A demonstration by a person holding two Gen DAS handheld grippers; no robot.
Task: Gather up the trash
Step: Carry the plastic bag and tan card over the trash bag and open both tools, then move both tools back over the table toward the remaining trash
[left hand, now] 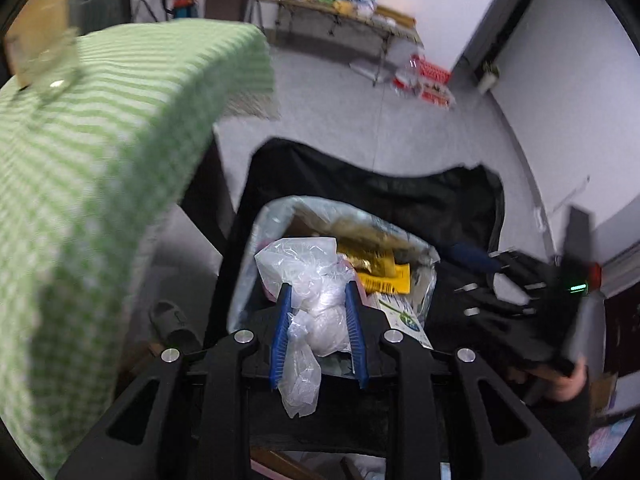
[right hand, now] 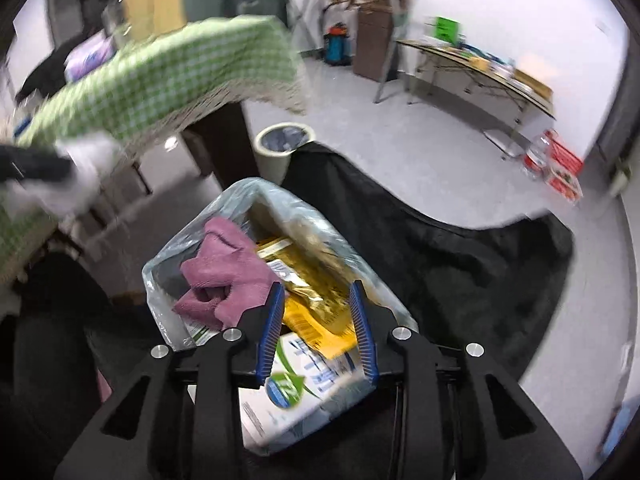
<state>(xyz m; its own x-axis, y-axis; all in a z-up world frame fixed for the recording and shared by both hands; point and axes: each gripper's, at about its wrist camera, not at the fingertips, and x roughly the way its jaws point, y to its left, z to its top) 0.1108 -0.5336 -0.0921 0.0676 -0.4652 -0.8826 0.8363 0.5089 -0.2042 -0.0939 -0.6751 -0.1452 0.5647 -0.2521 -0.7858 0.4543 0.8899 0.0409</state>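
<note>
In left claw (left hand: 319, 304), crinkled plastic wad (left hand: 320, 312)

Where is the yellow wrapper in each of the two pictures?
Left wrist view: the yellow wrapper lies in the clear trash bag, just right of the crumpled plastic.
Right wrist view: the yellow wrapper sits low in the middle, seen between the blue fingers.
Shared landmark: the green checked tablecloth, upper left in both.

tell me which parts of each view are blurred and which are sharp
Left wrist view: green checked tablecloth smeared by motion, crumpled clear plastic bag in the tongs fairly sharp. Right wrist view: the tablecloth and far folding table streaked, purple cloth soft, fisheye bends the walls.
</note>
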